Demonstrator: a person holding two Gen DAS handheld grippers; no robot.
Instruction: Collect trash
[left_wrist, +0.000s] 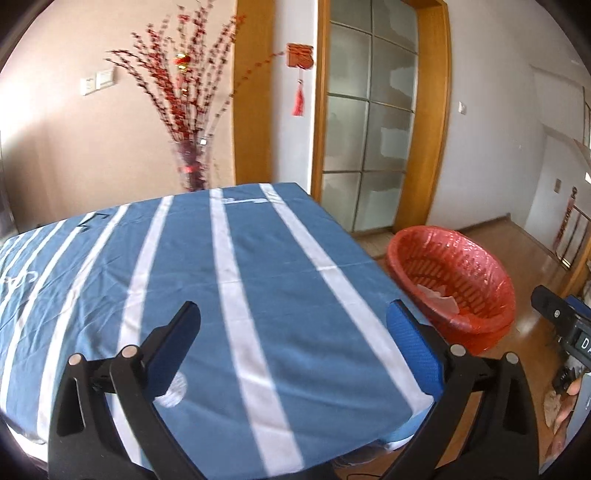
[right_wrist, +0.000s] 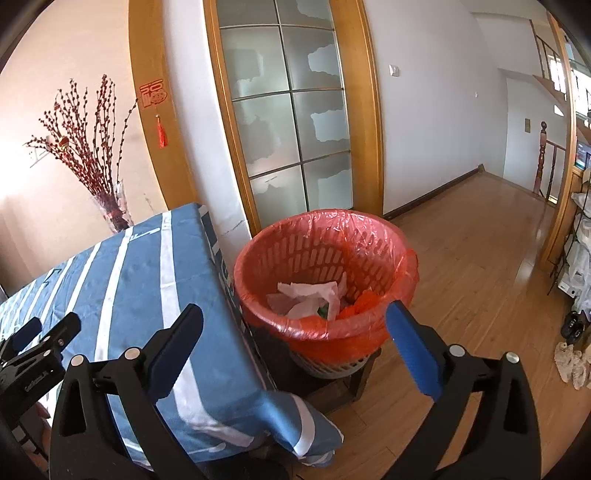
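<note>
A waste basket lined with a red plastic bag (right_wrist: 325, 273) stands on a low stool right of the table; it also shows in the left wrist view (left_wrist: 450, 280). White crumpled paper and plastic trash (right_wrist: 310, 299) lies inside it, with orange and green scraps. My left gripper (left_wrist: 295, 325) is open and empty above the blue striped tablecloth (left_wrist: 221, 277). My right gripper (right_wrist: 295, 325) is open and empty, over the table's right edge, just short of the basket. The left gripper also shows at the left of the right wrist view (right_wrist: 33, 350).
A glass vase of red branches (left_wrist: 188, 162) stands behind the table. A frosted glass door with a wooden frame (right_wrist: 288, 110) is behind the basket. Wooden floor (right_wrist: 480, 258) stretches right. Shelves with white bags (right_wrist: 580, 258) and a rag (right_wrist: 570, 363) lie at far right.
</note>
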